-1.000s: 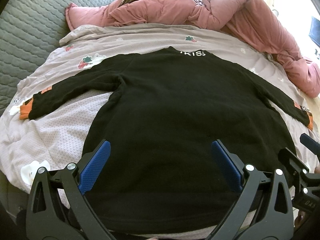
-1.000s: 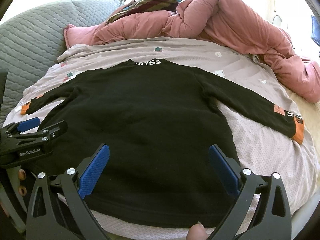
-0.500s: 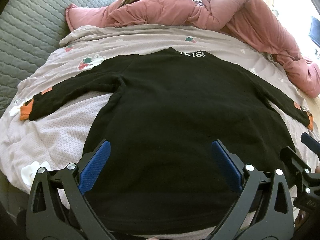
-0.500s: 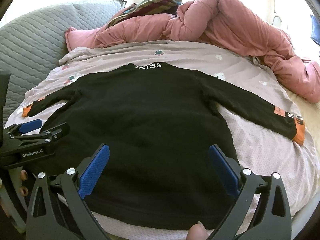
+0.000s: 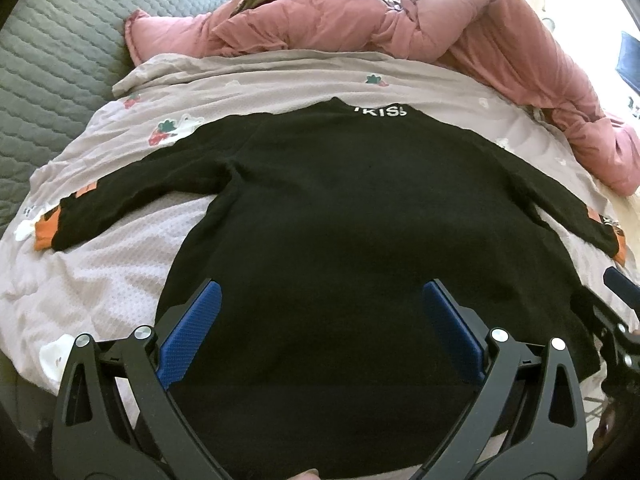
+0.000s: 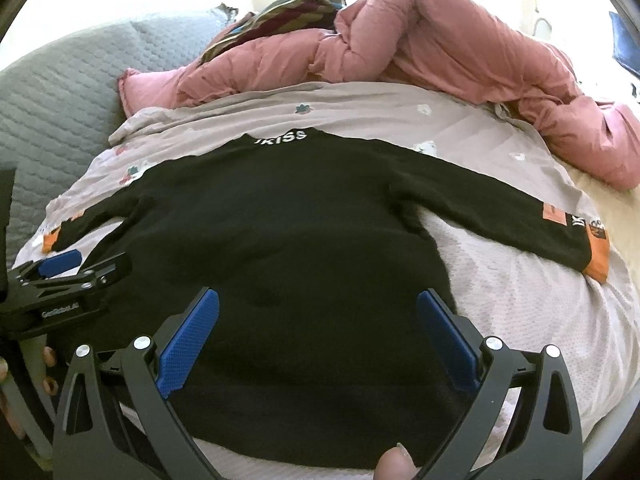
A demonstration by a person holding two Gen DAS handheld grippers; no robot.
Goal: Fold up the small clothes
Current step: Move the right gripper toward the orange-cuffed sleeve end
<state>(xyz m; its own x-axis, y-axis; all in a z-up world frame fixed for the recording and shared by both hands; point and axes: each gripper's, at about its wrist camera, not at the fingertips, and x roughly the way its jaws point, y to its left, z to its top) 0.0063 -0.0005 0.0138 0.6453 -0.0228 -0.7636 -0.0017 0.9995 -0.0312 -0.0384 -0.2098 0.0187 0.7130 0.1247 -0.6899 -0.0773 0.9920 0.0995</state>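
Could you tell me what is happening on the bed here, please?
A person holds a gripper in each hand over a black sweater spread flat on the bed, sleeves out to both sides. The left gripper and the right gripper are both open above the hem end, holding nothing. No fold shows yet. A pink duvet is bunched beyond the collar.

The black long-sleeved sweater [image 5: 340, 240] loses its hem behind gripper arms in the left view. White collar lettering [image 5: 379, 112] — partly unreadable. A striped fabric bundle [image 6: 288, 12] lies half buried — item unidentifiable.
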